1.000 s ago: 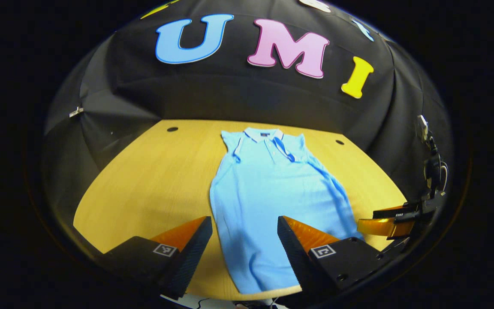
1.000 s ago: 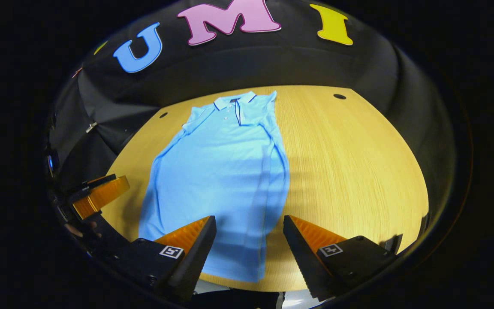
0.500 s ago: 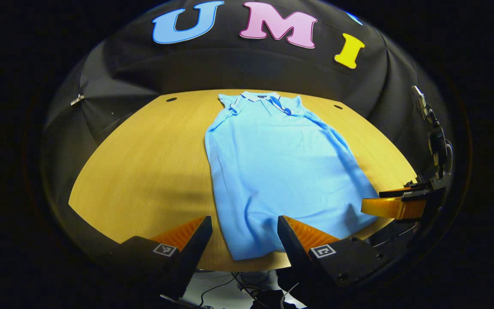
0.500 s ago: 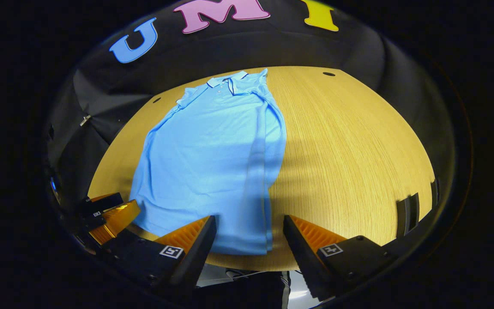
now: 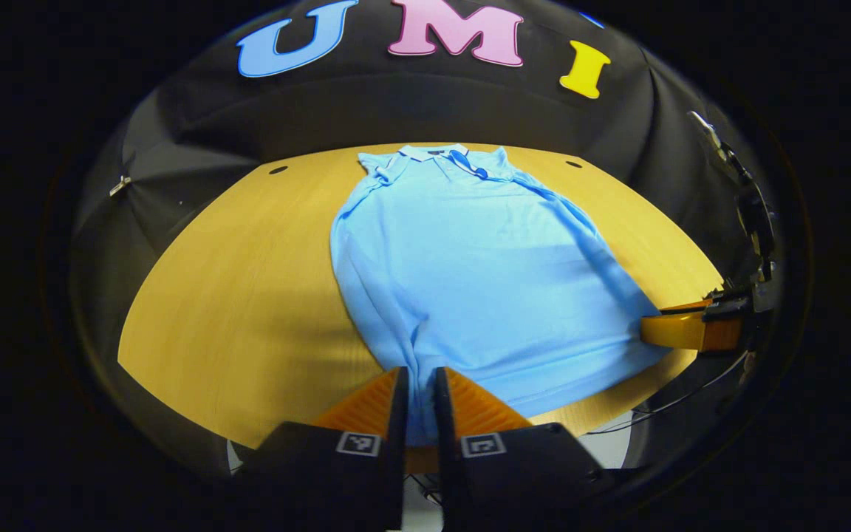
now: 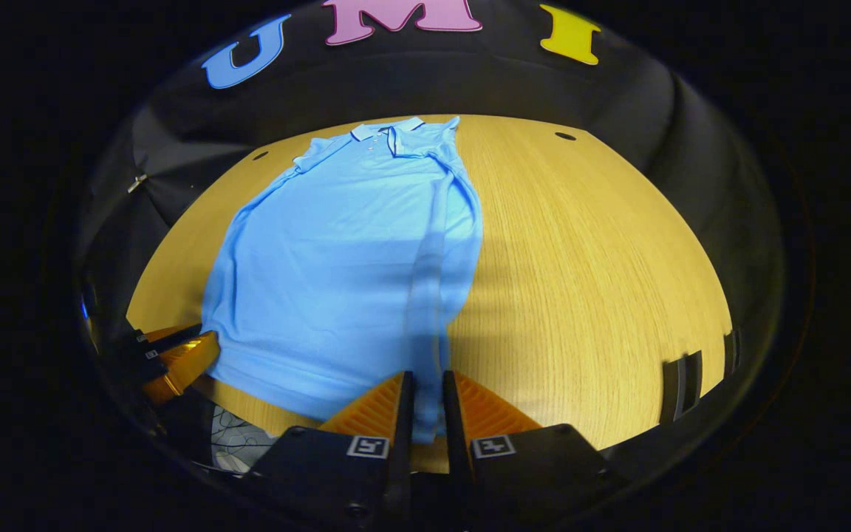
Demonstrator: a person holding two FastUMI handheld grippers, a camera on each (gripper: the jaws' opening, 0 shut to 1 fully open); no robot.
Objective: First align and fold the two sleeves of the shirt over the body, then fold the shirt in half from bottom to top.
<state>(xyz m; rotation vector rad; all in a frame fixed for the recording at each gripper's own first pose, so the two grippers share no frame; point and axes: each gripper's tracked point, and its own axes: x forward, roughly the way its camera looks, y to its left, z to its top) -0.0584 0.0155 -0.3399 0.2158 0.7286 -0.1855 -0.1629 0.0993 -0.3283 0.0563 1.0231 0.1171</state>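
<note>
— Blue shirt (image 5: 484,273), where was it?
— It lay flat on the wooden table (image 5: 233,295), collar (image 5: 436,154) far away, sleeves tucked over its body.
— What did the left gripper (image 5: 419,384) do?
— Its fingers pinched one bottom corner of the shirt.
— And the right gripper (image 6: 425,388)?
— It squeezed the other bottom corner, at the table's near edge.
</note>
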